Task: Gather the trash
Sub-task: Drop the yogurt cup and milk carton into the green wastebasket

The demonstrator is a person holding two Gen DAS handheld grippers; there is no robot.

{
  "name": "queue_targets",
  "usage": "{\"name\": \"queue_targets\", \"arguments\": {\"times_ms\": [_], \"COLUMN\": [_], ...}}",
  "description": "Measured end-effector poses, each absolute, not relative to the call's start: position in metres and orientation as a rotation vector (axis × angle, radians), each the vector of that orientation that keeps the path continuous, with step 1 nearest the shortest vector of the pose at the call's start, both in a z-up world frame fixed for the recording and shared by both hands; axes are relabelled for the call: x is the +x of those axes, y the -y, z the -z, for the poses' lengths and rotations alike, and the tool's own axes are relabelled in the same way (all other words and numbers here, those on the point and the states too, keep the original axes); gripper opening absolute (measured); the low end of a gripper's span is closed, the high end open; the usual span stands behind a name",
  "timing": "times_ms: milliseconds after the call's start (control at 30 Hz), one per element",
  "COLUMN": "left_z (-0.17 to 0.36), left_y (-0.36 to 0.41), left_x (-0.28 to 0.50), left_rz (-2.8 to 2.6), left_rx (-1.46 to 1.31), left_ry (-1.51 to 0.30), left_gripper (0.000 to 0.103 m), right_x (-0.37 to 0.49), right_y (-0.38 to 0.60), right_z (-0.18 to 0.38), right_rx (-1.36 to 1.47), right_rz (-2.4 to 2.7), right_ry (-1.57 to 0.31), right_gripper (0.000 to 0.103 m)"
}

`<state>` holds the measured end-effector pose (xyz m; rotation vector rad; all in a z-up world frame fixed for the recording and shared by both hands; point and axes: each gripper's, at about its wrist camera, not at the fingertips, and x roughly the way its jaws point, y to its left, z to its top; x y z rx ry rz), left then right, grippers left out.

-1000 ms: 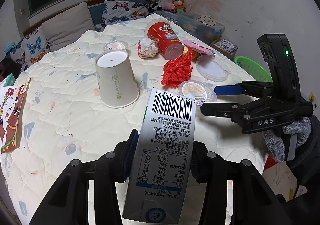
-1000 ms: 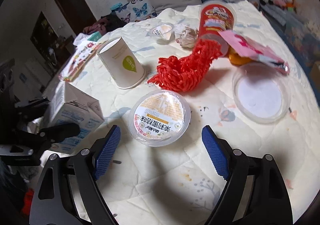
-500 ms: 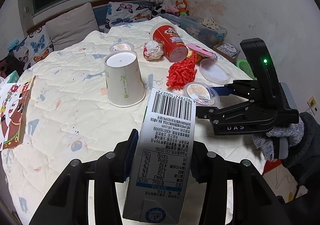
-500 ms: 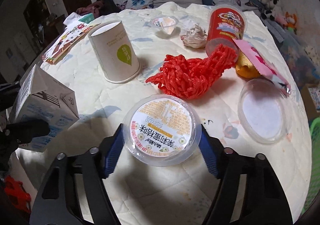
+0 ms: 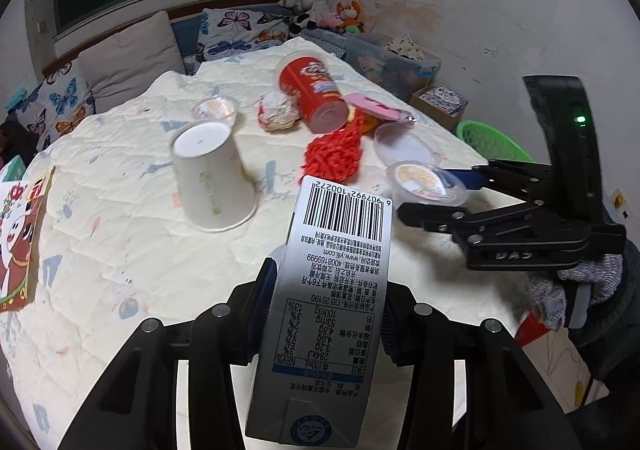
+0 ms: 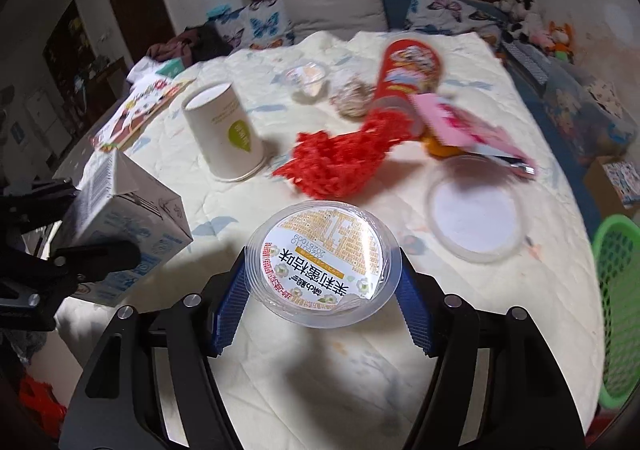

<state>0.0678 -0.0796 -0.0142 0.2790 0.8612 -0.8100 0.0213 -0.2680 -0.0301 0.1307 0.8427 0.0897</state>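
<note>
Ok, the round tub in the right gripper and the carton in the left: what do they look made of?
The round tub looks like thin clear plastic with a printed film lid: its rim is see-through and glossy. The carton looks like coated paperboard with a smooth, slightly shiny finish: flat printed panels, sharp folded edges and a sealed seam. Whether either is empty I cannot tell.

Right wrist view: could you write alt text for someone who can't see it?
The right gripper clamps a clear plastic dessert cup above a quilted table. Beyond lie red mesh netting, an upturned paper cup and a red canister.
</note>
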Motion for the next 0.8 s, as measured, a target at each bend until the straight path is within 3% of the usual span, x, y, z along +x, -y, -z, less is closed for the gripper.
{"name": "queue_targets", "arguments": {"times_ms": [400,800], "left_z": [-0.001,-0.024], "left_y": [0.147,0.240], "left_x": [0.047,0.034], "left_rz": [0.918,1.021], "left_rx": [0.301,0.316], "left_ry": [-0.839,-0.824], "left_gripper": [0.045,0.045], "right_x": [-0.043,-0.099], "right_y": [0.391,0.526], "right_z": [0.015,0.055], "right_rx": [0.235,0.399], "right_rz": [0.205,0.470], "right_ry": [-0.781,-0.834], "right_gripper": [0.068,0.069]}}
